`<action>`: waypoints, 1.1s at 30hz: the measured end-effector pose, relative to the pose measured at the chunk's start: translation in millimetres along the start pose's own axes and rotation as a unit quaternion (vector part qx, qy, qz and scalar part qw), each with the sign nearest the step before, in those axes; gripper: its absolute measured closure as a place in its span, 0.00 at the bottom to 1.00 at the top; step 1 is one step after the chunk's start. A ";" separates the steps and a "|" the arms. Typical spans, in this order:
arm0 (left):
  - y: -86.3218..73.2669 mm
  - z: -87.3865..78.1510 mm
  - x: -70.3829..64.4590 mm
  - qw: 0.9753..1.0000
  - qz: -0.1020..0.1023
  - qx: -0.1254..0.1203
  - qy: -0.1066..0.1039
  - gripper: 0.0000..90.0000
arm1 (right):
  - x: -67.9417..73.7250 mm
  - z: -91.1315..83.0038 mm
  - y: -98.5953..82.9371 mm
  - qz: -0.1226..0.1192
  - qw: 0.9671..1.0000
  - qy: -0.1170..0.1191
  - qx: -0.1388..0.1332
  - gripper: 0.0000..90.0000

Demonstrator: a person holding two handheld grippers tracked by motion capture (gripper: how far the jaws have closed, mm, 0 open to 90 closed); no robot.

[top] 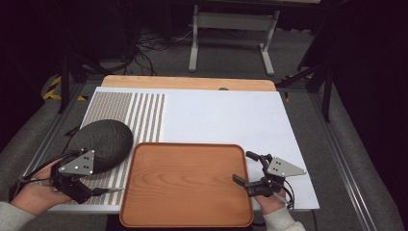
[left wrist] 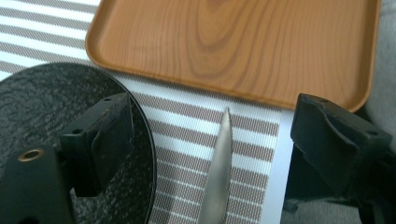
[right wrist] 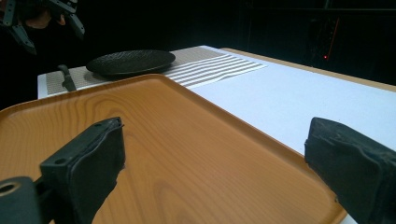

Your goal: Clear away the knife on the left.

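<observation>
Knife [left wrist: 219, 168] lies on striped mat [left wrist: 196, 135] between plate [left wrist: 56, 116] and tray [left wrist: 243, 46]; thin, stiff, slippery, best pinched at handle. Left tongs [top: 98, 191] wide open over it, empty; right tongs [top: 246, 168] wide open, empty, at tray edge.

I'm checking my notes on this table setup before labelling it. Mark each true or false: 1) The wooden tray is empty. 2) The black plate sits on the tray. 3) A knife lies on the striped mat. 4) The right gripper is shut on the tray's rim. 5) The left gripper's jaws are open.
1) True: the wooden tray holds nothing.
2) False: the black plate rests on the striped mat, left of the tray.
3) True: the knife lies on the mat between plate and tray.
4) False: the right gripper is open, its jaws apart over the tray's right edge.
5) True: the left gripper is open around the knife.
</observation>
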State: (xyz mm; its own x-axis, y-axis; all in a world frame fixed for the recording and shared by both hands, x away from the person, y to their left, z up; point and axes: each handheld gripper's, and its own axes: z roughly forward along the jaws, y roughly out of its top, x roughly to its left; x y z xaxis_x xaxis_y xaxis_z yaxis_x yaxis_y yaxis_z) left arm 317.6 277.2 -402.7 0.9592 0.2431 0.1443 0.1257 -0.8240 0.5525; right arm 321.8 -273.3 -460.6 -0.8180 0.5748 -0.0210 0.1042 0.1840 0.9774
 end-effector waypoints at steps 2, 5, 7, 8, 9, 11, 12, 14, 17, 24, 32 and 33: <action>-0.6 1.0 1.0 1.000 -0.003 0.005 -0.001 0.17 | 0.1 0.3 0.0 -0.003 1.000 -0.001 0.001 0.06; -0.4 4.0 3.2 1.000 -0.005 0.013 -0.014 0.21 | 0.8 0.7 0.3 -0.004 1.000 -0.001 0.002 0.06; -0.1 5.8 3.9 0.999 -0.005 0.025 -0.018 0.21 | 0.8 0.8 0.2 -0.004 1.000 -0.001 0.002 0.06; -0.1 7.4 4.6 0.999 -0.004 0.030 -0.023 0.22 | 0.8 0.8 0.2 -0.004 1.000 -0.001 0.002 0.06; -0.3 8.5 5.1 0.999 -0.006 0.037 -0.024 0.22 | 0.6 0.7 0.2 -0.004 1.000 -0.001 0.002 0.06; -1.0 10.2 6.7 0.998 -0.005 0.049 -0.028 0.23 | 0.5 0.7 0.1 -0.004 1.000 0.000 0.003 0.06; -1.5 10.8 7.1 0.998 -0.007 0.054 -0.030 0.23 | 0.5 0.7 0.2 -0.004 1.000 0.001 0.003 0.06; -3.2 11.6 8.5 0.997 -0.008 0.063 -0.032 0.23 | 1.0 1.1 0.3 -0.007 1.000 0.002 0.005 0.06; -7.4 13.2 11.0 0.997 -0.003 0.072 -0.038 0.23 | 1.8 2.0 0.5 -0.010 1.000 0.003 0.007 0.06; -16.5 17.7 13.2 0.993 -0.001 0.109 -0.052 0.28 | 1.3 1.4 0.6 -0.010 1.000 0.003 0.005 0.06; -24.8 19.4 15.5 0.987 0.004 0.150 -0.064 0.31 | 1.9 2.5 0.3 -0.011 1.000 0.006 0.010 0.05; -26.5 19.4 15.6 0.985 0.002 0.157 -0.066 0.32 | 1.9 2.4 0.2 -0.010 1.000 0.006 0.010 0.05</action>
State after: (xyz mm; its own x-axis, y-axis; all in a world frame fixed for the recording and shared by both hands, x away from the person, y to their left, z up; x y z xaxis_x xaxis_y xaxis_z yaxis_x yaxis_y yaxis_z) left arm 334.1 292.9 -431.0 0.9820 0.1873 0.0264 0.1736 -0.9478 0.2675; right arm 321.7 -270.2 -460.9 -0.8266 0.5615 -0.0389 0.0978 0.2114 0.9725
